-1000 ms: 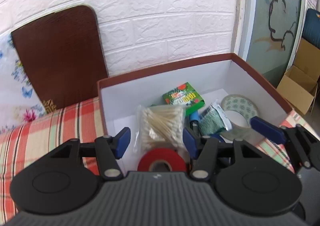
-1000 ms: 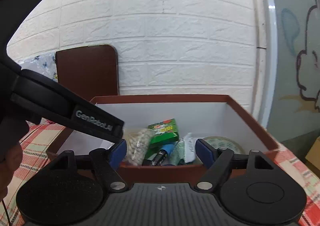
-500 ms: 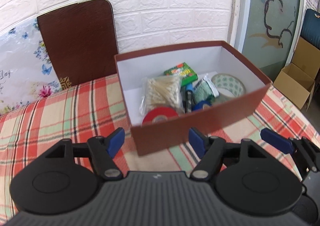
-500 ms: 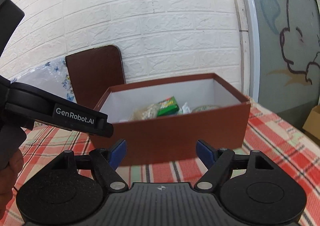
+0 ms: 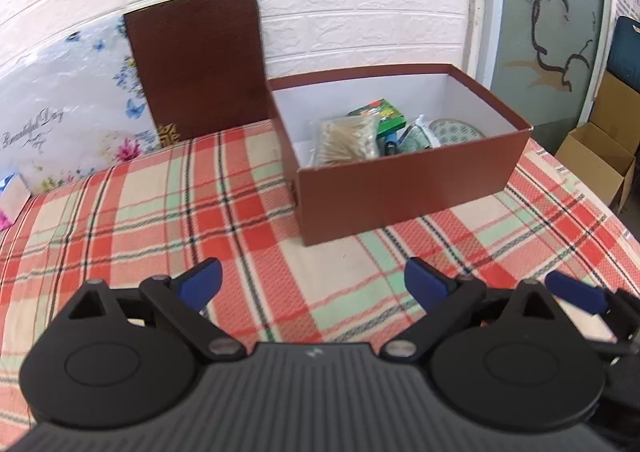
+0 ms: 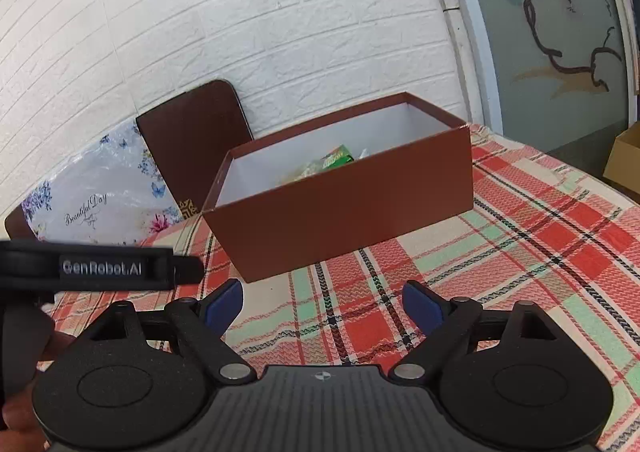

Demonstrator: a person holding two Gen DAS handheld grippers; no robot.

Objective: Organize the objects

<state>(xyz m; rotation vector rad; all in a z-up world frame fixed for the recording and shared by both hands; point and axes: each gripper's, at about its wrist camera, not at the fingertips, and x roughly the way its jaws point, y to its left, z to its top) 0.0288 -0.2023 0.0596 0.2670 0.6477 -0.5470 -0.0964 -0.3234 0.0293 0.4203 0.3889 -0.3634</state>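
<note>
Pulled well back from the brown box [image 5: 408,188]; left tool [image 5: 312,282] and right tool [image 6: 322,304] both wide open, empty. Cotton swabs [image 5: 348,136] inside; packing apparently finished.

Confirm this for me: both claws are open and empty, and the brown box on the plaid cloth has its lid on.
Not quite. The brown box has no lid on; the left wrist view looks straight into it at a bag of cotton swabs and a green packet. The left claw and right claw are open and empty.
</note>
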